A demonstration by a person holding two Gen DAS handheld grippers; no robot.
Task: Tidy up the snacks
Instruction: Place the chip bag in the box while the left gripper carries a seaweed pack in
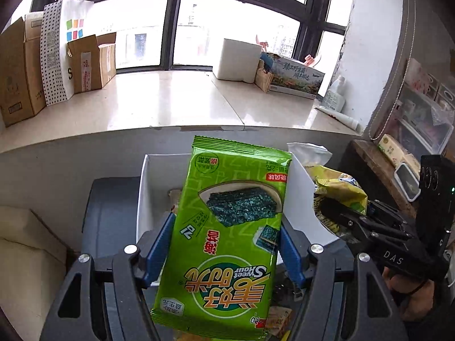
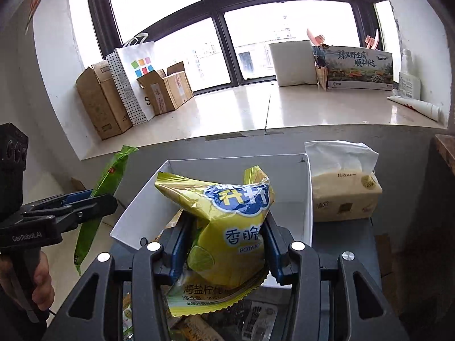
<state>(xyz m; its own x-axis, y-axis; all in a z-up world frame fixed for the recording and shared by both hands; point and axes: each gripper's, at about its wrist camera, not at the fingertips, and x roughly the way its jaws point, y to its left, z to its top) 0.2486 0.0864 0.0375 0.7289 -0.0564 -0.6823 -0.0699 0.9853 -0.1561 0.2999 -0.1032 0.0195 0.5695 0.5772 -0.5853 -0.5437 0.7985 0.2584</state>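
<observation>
My left gripper (image 1: 227,221) is shut on a green seaweed snack packet (image 1: 227,227) and holds it upright in front of a white open box (image 1: 143,196). The packet also shows edge-on in the right wrist view (image 2: 99,199), held by the left gripper (image 2: 99,199). My right gripper (image 2: 227,221) is shut on a yellow potato chip bag (image 2: 227,218) and holds it over the white box (image 2: 308,199). The chip bag (image 1: 338,193) and right gripper (image 1: 332,207) show at the right of the left wrist view. Some snack packets lie inside the box, mostly hidden.
A tissue pack (image 2: 344,193) stands right of the box on a dark grey surface (image 2: 341,227). More loose snack packets (image 2: 256,318) lie below the grippers. The window ledge (image 2: 241,108) behind holds cardboard boxes (image 2: 102,102), a paper bag (image 2: 136,79) and a printed carton (image 2: 358,68).
</observation>
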